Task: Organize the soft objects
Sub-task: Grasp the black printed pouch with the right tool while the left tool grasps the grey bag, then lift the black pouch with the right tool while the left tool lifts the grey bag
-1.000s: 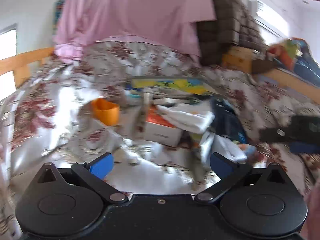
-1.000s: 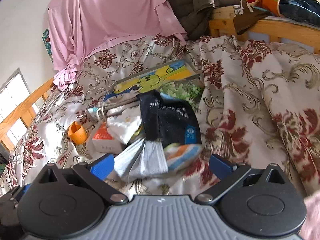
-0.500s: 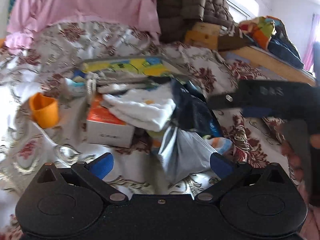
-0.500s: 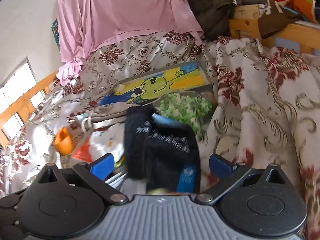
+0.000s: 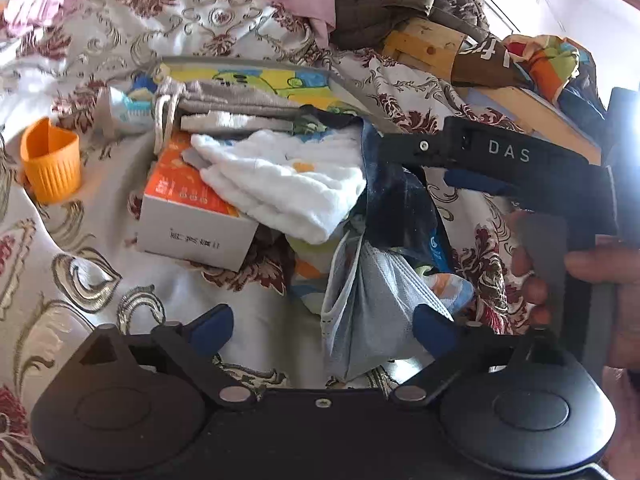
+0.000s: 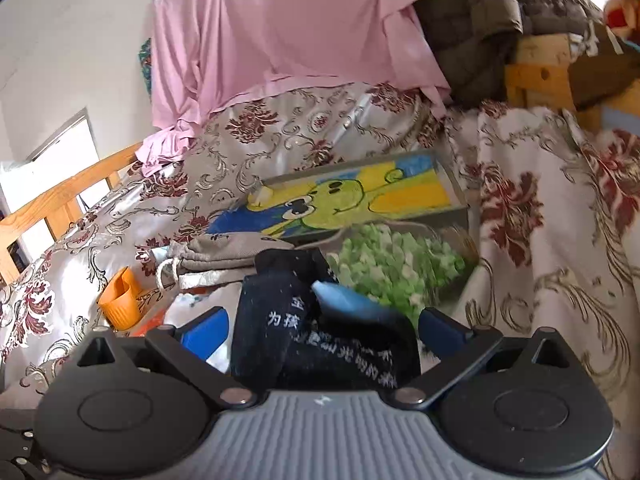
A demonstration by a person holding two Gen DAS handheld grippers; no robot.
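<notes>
From the left wrist camera, the left gripper point(image 5: 322, 326) hangs with its blue-padded fingers spread wide and nothing between them, just above a crumpled pale grey-blue face mask point(image 5: 360, 308) lying on the floral cream-and-maroon bedspread point(image 5: 80, 280). Beyond the mask, a folded white terry cloth point(image 5: 288, 184) rests on an orange-and-white cardboard box point(image 5: 192, 208), with a dark navy fabric pouch printed with white characters point(image 5: 400, 204) touching the cloth's right side. An orange ribbed plastic cup point(image 5: 50, 164) sits well apart on the left, and a grey drawstring bag point(image 5: 224, 100) lies on a cartoon-printed board. The right gripper point(image 5: 436, 160) reaches in from the right over the navy pouch; its fingers look parted here. From the right wrist camera, the right gripper point(image 6: 323, 328) has its fingers released and wide, and the navy pouch point(image 6: 312, 340) fills the gap between them without being pinched. Ahead lie the yellow-and-green cartoon board point(image 6: 348, 200), a green-and-white patterned sheet point(image 6: 396, 264), and hanging pink fabric point(image 6: 288, 28).
</notes>
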